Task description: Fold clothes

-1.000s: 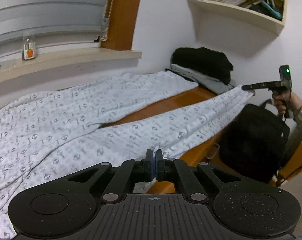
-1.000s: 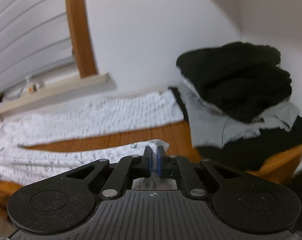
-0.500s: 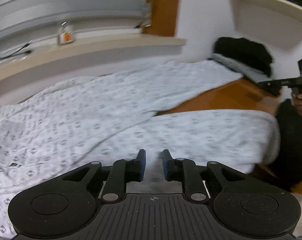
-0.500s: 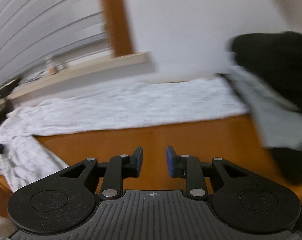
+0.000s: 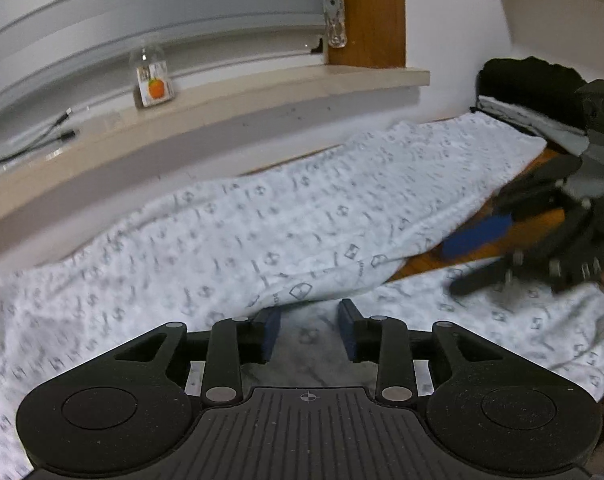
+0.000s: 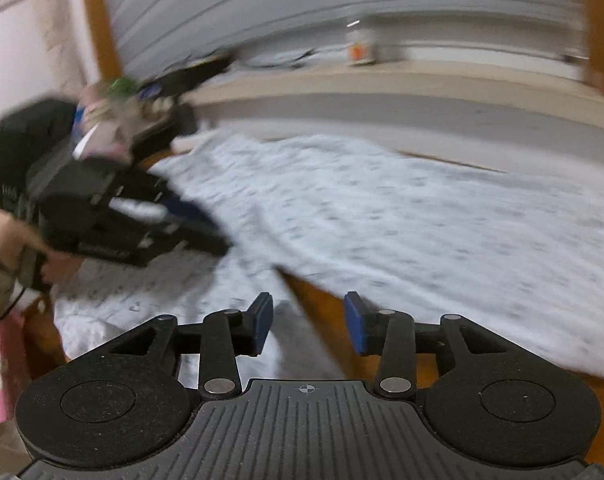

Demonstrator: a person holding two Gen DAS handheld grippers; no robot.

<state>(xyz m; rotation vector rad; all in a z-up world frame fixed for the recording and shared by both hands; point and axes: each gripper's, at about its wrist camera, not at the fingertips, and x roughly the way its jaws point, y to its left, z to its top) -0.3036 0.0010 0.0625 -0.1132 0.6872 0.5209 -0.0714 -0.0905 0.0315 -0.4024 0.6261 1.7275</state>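
left gripper (image 5: 309,330): jaws opening, patterned trousers (image 5: 302,224) beneath, unclamped | right gripper (image 6: 308,326): jaws opening, trousers and wooden table (image 6: 314,300) ahead, nothing gripped

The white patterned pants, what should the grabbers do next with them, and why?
Probably grab the near leg's edge and fold again. Both the left gripper and right gripper are opening with nothing pinched, and the white patterned pants lie with their legs still apart on the table.

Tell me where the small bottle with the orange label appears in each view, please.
Left wrist view: bottle upper left, standing on the windowsill.
Right wrist view: bottle top, right of centre, blurred, on the same sill.
Shared landmark: the patterned white garment spread below the sill.
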